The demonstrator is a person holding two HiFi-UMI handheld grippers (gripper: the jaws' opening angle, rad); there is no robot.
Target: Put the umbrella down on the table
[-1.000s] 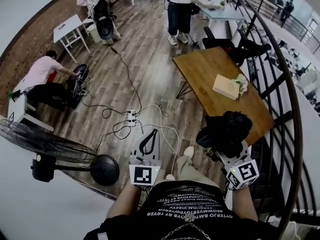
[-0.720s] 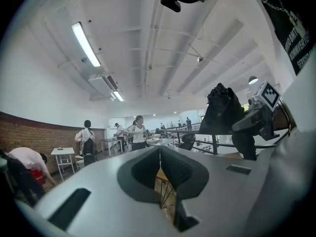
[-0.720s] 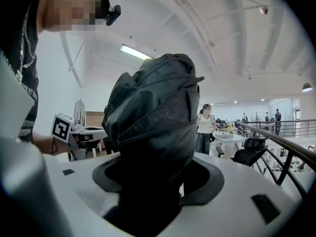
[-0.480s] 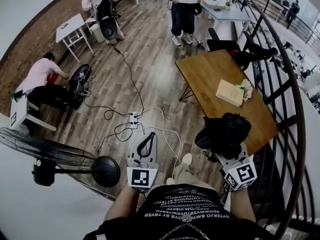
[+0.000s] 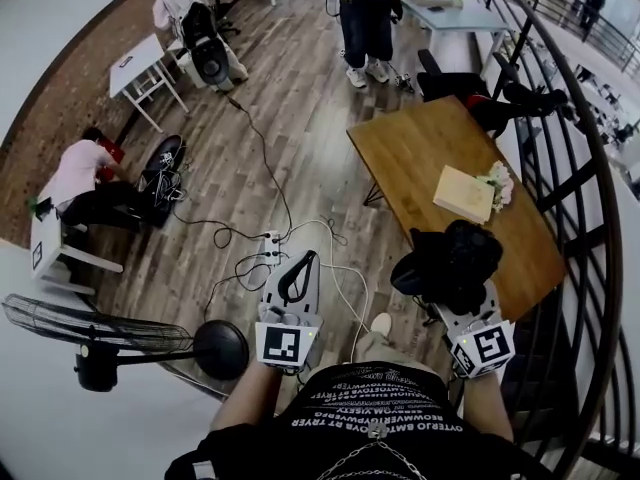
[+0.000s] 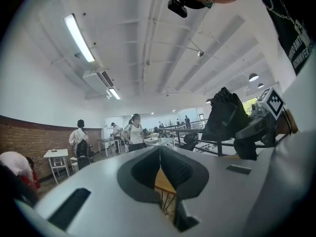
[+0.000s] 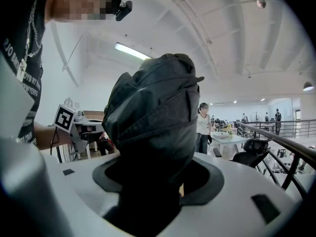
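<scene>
A: Fingers first. The right gripper [image 7: 159, 184] has its jaws spread wide and clamped on the folded black umbrella [image 7: 154, 113]. The bundle fills the whole gap, with pads pressing both sides.

B: Left one?

A: The left gripper [image 6: 159, 151] has its fingertips touching and nothing between them. Only a slit of wood shows behind them.

B: Where's the umbrella against the table?

A: In the head view the umbrella [image 5: 452, 260] sticks out forward of the right gripper [image 5: 458, 286]. It overlaps the near short edge of the wooden table [image 5: 420, 153], toward its near left corner. It's held up and not lying on the tabletop.

B: And the left gripper in that view?

A: The left gripper [image 5: 303, 261] is over the floor, well apart from the table's left edge.

B: Counts?

A: One umbrella, two grippers, one wooden table. On the table there's one pale box [image 5: 463, 194] and one small bunch of flowers [image 5: 498, 182] touching it, both near the right long edge. There's one standing fan [image 5: 110, 336] lying at lower left and one power strip [image 5: 268, 249] with cables on the floor. Three people are on the wood floor. One person stands [image 5: 366, 16] past the table's far end, one crouches [image 5: 82, 176] at left, and one is at top left [image 5: 180, 0].
</scene>
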